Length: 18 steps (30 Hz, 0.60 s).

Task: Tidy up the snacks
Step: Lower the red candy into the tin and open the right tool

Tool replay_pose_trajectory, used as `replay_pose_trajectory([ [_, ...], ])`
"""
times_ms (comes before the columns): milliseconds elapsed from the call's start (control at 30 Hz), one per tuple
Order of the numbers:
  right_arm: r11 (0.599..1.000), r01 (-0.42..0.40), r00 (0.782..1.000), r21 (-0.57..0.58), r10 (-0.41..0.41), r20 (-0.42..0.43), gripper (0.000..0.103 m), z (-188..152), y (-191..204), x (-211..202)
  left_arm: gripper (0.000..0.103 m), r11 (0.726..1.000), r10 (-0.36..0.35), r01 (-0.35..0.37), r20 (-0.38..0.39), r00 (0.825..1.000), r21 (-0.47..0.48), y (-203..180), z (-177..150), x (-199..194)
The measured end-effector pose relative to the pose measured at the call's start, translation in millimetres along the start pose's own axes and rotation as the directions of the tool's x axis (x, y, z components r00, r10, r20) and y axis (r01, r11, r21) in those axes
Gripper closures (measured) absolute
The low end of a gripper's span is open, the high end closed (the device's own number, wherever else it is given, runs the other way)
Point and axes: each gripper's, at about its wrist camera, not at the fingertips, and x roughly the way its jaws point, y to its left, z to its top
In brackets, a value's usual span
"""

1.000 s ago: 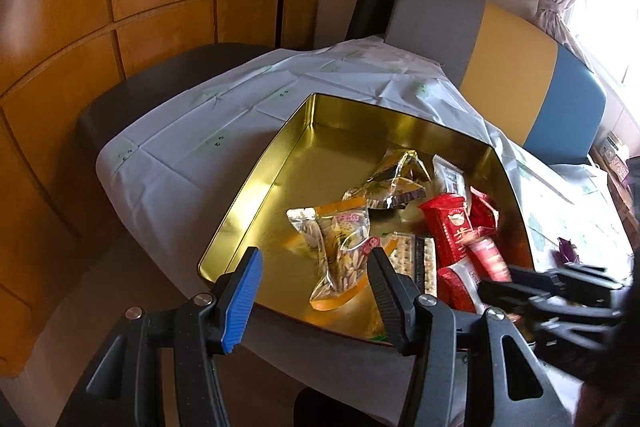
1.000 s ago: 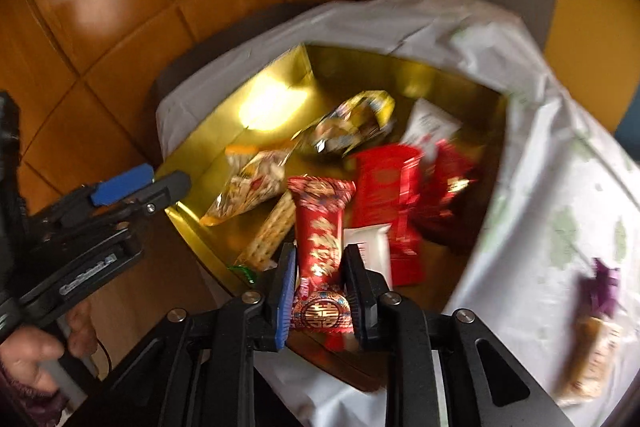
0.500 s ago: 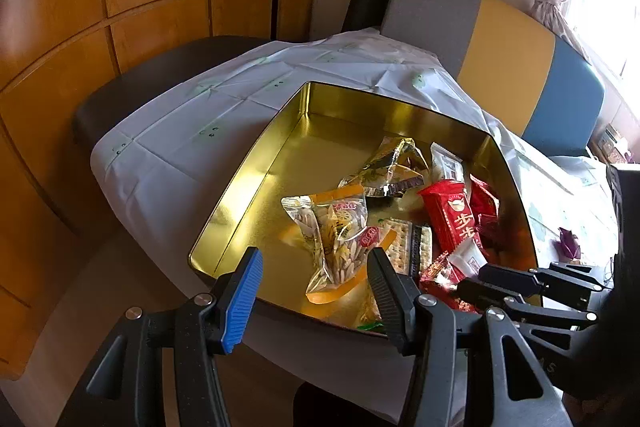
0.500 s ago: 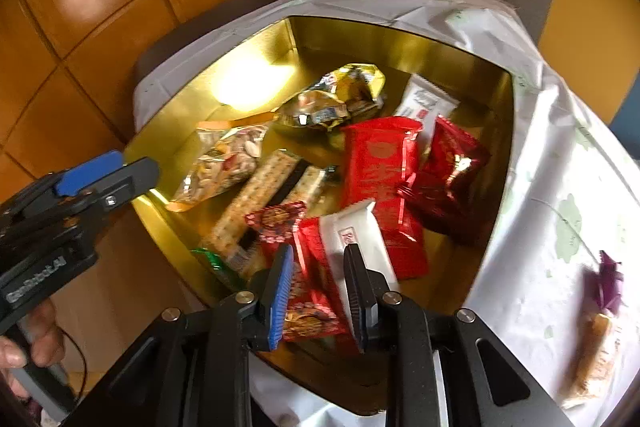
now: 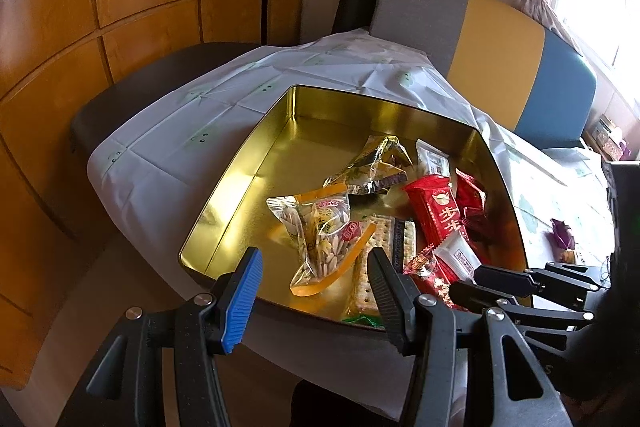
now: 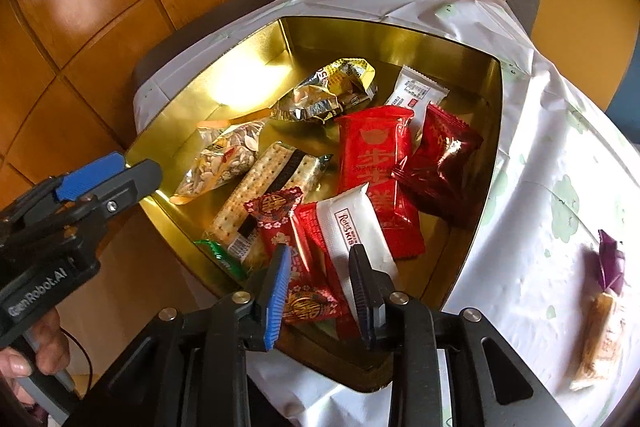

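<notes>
A gold tin tray [image 5: 256,163] [image 6: 490,131] on the white-clothed table holds several snack packs. A red patterned pack [image 6: 298,259] lies at the tray's near corner, under a white pack [image 6: 356,231]. My right gripper [image 6: 320,281] is open just above the red pack, apart from it. My left gripper [image 5: 312,283] is open and empty at the tray's near edge, by a clear seed bag [image 5: 320,231]. The right gripper also shows in the left wrist view [image 5: 520,287]. A snack with a purple twist wrapper [image 6: 604,311] lies on the cloth outside the tray.
A cracker pack [image 6: 264,195], a gold foil pack [image 6: 332,95], a large red pack [image 6: 376,163] and a dark red pack [image 6: 440,159] fill the tray's right half. A striped sofa [image 5: 520,43] stands behind the table. Wood panelling [image 5: 120,7] is at the left.
My right gripper has opened and let go of the red patterned pack, which now lies in the tray's near corner. The left gripper has barely moved.
</notes>
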Motion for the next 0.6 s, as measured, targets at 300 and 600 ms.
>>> replay_pose_trajectory([
  [300, 1.000, 0.000, 1.000, 0.010, -0.001, 0.027, 0.072, -2, 0, -7, 0.048, 1.000, -0.004, 0.004, -0.002, 1.000, 0.016, -4, -1, -1],
  [600, 1.000, 0.003, 0.998, 0.022, -0.004, 0.057, 0.069, -4, -5, -16, 0.048, 0.999, -0.008, 0.008, 0.000, 1.000, 0.031, -9, -1, -3],
])
